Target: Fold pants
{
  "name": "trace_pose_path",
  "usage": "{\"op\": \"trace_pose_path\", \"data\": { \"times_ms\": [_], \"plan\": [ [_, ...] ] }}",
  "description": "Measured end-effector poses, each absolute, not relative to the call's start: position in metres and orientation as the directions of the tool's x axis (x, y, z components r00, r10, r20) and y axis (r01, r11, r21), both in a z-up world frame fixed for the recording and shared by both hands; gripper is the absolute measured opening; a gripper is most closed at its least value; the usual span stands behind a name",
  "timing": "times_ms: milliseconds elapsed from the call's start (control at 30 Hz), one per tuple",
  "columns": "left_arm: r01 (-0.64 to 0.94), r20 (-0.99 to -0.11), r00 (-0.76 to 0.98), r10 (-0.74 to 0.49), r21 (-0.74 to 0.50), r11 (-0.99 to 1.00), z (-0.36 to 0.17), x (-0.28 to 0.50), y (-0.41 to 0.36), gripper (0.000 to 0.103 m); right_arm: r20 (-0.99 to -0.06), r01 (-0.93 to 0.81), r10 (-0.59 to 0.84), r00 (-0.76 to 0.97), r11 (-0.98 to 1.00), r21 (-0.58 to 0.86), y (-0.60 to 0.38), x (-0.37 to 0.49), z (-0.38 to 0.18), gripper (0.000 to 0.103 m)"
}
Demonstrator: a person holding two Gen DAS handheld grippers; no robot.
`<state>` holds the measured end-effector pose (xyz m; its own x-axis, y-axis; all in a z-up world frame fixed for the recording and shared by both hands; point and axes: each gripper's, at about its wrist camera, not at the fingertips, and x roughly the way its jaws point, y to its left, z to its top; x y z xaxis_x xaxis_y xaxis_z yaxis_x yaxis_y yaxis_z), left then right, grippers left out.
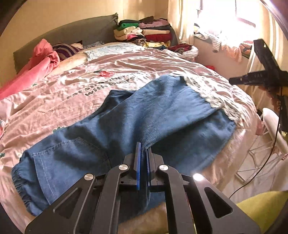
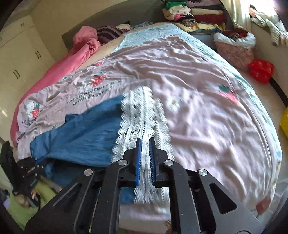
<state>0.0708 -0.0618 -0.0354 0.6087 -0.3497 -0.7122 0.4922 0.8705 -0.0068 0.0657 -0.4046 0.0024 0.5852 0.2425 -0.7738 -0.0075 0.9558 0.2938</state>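
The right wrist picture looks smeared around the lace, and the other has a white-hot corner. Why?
Right wrist view: motion blur streaks the lace hem and the bedsheet; both views bend straight edges, being fisheye. Left wrist view: sunlight through the window blows out that corner, while the blue pants stay sharp.

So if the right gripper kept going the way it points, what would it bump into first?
The right gripper is already shut on the white lace hem of the blue pants. Straight ahead it would probably push along that lace, then onto the pink bedsheet; depth is unclear.
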Motion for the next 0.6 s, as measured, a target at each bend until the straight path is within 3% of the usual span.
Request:
{"op": "trace_pose_path", "data": {
  "times_ms": [133, 300, 400, 567, 600],
  "plan": [
    [0.510, -0.732, 0.585, -0.349, -0.002, 0.860, -0.042, 0.065, -0.066, 0.005, -0.779, 0.005, 0.273, 0.564, 0.943, 0.334, -0.415, 0.054, -0.010, 0.006],
    [0.512, -0.752, 0.569, -0.334, 0.006, 0.859, -0.053, 0.065, -0.070, 0.006, -0.776, -0.043, 0.309, 0.549, 0.938, 0.343, -0.405, 0.061, -0.021, 0.024],
    [0.506, -0.756, 0.565, -0.331, 0.001, 0.862, -0.057, 0.067, -0.068, 0.007, -0.784, -0.056, 0.319, 0.532, 0.937, 0.343, -0.399, 0.073, -0.034, 0.030],
    [0.487, -0.757, 0.563, -0.331, -0.019, 0.873, -0.065, 0.074, -0.067, 0.011, -0.793, -0.062, 0.340, 0.506, 0.931, 0.360, -0.394, 0.088, -0.056, 0.031],
    [0.485, -0.758, 0.564, -0.329, -0.019, 0.874, -0.066, 0.075, -0.068, 0.011, -0.791, -0.069, 0.346, 0.504, 0.929, 0.363, -0.393, 0.089, -0.057, 0.025]
  ]
}}
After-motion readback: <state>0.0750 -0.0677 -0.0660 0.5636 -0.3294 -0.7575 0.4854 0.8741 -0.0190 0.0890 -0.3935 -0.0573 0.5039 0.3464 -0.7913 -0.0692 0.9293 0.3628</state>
